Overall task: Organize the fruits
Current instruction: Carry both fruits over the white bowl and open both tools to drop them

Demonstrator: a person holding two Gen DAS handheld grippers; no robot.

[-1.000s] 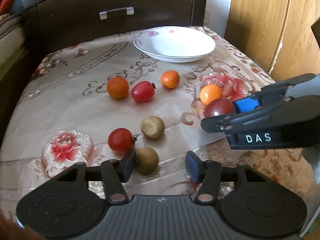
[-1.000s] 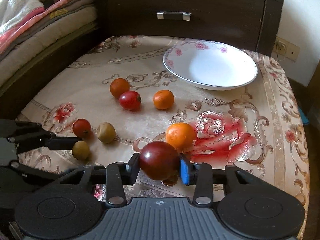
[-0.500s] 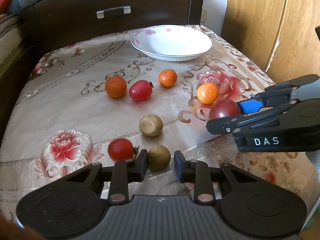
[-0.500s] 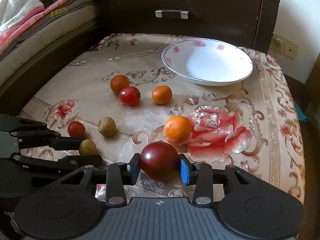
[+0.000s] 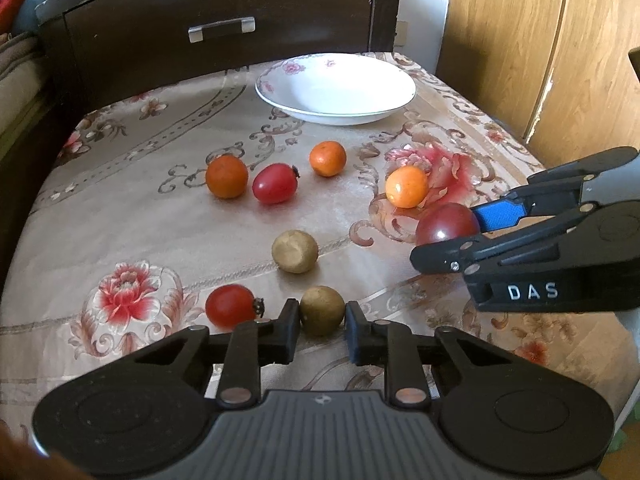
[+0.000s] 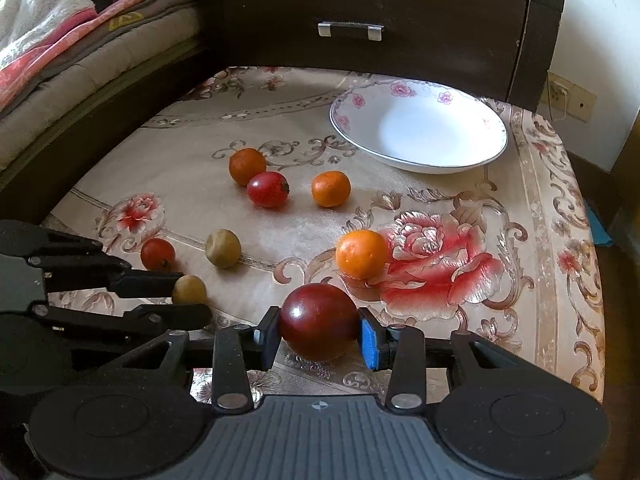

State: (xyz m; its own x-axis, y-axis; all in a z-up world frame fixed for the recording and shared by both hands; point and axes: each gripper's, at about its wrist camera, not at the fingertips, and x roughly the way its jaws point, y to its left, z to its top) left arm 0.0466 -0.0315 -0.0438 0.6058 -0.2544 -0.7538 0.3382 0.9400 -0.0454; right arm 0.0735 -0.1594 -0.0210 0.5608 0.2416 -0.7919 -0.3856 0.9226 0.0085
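Now the left gripper (image 5: pixel 322 316) pinches the small brown fruit (image 5: pixel 322 315) low in the middle, and the right gripper (image 6: pixel 318 330) squeezes the dark red fruit (image 6: pixel 318 322); these round fruits might slip out and roll away.

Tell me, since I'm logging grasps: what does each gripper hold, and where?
Left gripper: small brown fruit, pinched across its sides. Right gripper: dark red fruit, also across its sides.

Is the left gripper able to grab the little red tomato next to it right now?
Probably not yet. The left gripper is shut on the brown fruit, so it is full. The red tomato sits just beside its left finger, with nothing covering it.
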